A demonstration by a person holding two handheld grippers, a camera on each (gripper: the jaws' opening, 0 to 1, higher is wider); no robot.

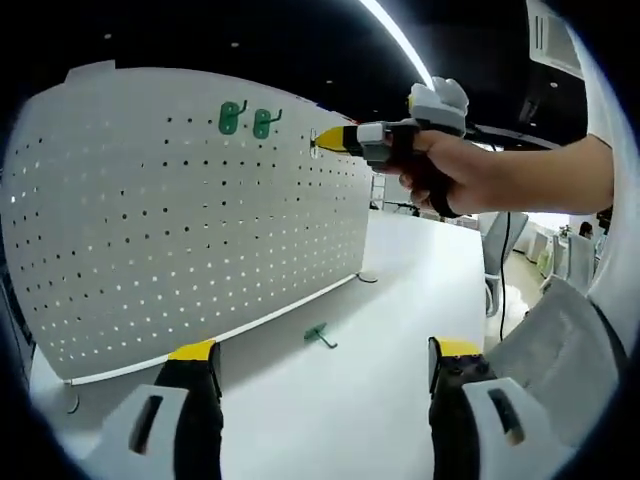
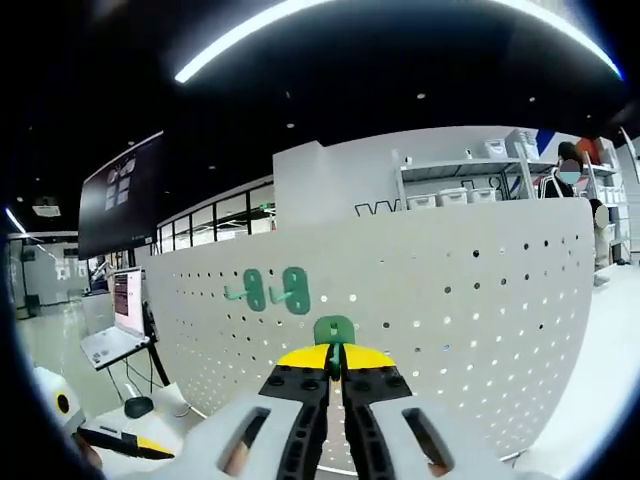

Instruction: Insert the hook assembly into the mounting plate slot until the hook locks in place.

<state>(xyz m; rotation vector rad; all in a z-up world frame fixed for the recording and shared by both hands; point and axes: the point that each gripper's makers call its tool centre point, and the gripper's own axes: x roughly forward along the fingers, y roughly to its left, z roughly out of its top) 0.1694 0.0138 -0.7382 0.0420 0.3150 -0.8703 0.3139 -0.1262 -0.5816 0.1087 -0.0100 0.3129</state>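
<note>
White perforated pegboard panel [image 1: 190, 210] standing upright on a white tabletop [image 1: 400, 290], under a dark ceiling with strip lights.

Two green plastic hooks [image 2: 272, 289] already hang side by side on the panel; another green hook [image 1: 320, 336] lies on the tabletop near its foot. The right gripper [image 2: 335, 362] is pinched on a green hook assembly [image 2: 334, 329] held against the panel (just right of the hung pair). The left gripper [image 1: 317, 362] hovers low, jaws wide apart and holding nothing.
</note>
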